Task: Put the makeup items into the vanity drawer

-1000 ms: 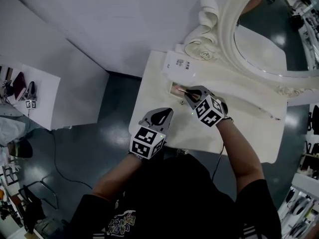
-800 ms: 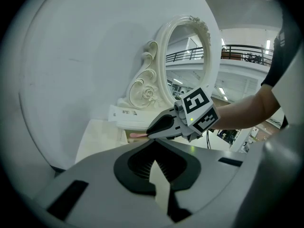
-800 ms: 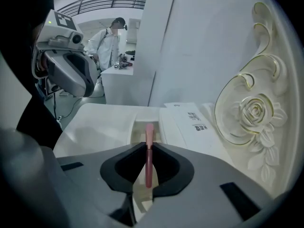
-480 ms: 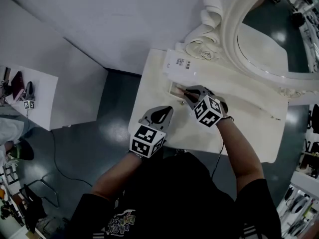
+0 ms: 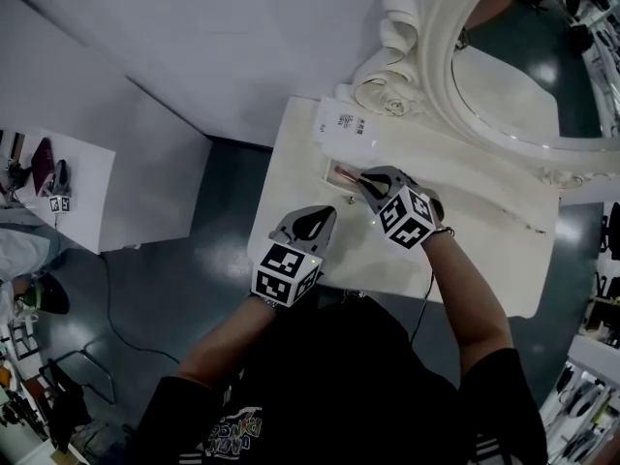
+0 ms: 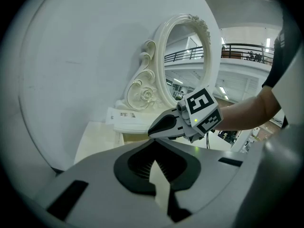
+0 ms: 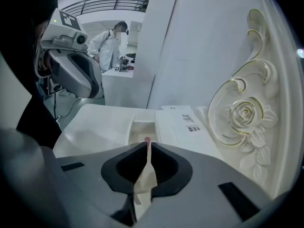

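My right gripper (image 5: 366,183) is shut on a thin pale makeup stick with a pink tip (image 7: 147,140). The tip pokes out past the jaws, over the small open drawer (image 7: 140,128) set in the cream vanity top (image 5: 291,187). In the head view the pink tip (image 5: 347,174) lies at the drawer's opening (image 5: 338,173). My left gripper (image 5: 316,223) hovers above the vanity's front left part, shut with nothing in it. From the left gripper view, the right gripper (image 6: 160,126) shows just beyond my left gripper (image 6: 154,145).
A white labelled box (image 5: 349,128) lies just behind the drawer, against the carved rose base (image 5: 386,95) of the oval mirror (image 5: 523,76). A white wall stands to the left. Another person (image 7: 110,45) stands at a far table. Dark floor surrounds the vanity.
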Demonstrator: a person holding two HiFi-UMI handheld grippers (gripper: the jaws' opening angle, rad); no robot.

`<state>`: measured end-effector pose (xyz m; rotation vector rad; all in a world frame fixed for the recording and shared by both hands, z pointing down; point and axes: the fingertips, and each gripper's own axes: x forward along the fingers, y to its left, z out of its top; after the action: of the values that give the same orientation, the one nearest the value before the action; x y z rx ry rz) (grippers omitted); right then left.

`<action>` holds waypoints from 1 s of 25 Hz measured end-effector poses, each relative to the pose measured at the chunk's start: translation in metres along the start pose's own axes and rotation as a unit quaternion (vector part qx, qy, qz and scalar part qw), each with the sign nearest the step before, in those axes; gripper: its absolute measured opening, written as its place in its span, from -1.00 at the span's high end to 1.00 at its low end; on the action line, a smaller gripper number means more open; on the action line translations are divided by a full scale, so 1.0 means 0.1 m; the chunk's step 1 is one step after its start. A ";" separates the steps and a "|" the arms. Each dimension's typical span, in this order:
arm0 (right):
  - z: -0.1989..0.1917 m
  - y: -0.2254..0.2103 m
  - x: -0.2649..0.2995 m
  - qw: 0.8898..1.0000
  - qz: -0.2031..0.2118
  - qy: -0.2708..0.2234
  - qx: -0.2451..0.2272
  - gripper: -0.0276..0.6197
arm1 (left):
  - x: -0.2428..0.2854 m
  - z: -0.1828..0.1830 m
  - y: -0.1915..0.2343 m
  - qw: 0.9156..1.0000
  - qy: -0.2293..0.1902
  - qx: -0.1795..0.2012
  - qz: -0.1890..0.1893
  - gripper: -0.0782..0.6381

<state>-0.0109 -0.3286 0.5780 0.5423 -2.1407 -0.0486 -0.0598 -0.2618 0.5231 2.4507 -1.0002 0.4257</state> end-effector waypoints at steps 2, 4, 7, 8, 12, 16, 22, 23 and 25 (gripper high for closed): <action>-0.01 -0.03 -0.08 1.000 -0.010 -0.005 0.006 0.79 | 0.01 0.03 -0.02 1.000 -0.003 0.002 0.002 0.78; -0.04 -0.05 -0.18 1.000 -0.017 -0.011 0.021 0.81 | 0.01 0.06 -0.05 1.000 -0.005 0.005 0.004 0.78; -0.09 -0.09 -0.38 0.998 -0.026 -0.028 0.054 0.82 | 0.02 0.10 -0.12 1.000 -0.009 0.009 0.007 0.78; -0.12 -0.10 -0.45 0.997 -0.031 -0.035 0.066 0.82 | 0.03 0.12 -0.15 1.000 -0.010 0.010 0.008 0.78; -0.23 -0.14 -0.77 0.985 -0.051 -0.073 0.151 0.82 | 0.06 0.18 -0.29 1.000 -0.017 0.015 0.013 0.78; -0.32 -0.19 -1.15 0.964 -0.085 -0.119 0.223 0.82 | 0.08 0.28 -0.45 0.999 -0.026 0.024 0.013 0.78; -0.52 -0.14 -1.72 0.936 -0.119 -0.169 0.285 0.82 | 0.12 0.27 -0.81 0.999 -0.024 0.038 0.008 0.78; -0.55 -0.13 -1.80 0.932 -0.124 -0.176 0.292 0.82 | 0.13 0.27 -0.88 0.999 -0.022 0.041 0.006 0.78; -0.63 -0.09 -1.96 0.924 -0.128 -0.188 0.308 0.82 | 0.13 0.25 -1.03 0.999 -0.019 0.047 0.001 0.78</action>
<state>0.1401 -0.2489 0.4622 1.2656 -2.4330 0.4222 0.0256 -0.2172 0.4777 2.5511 -1.0204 0.4376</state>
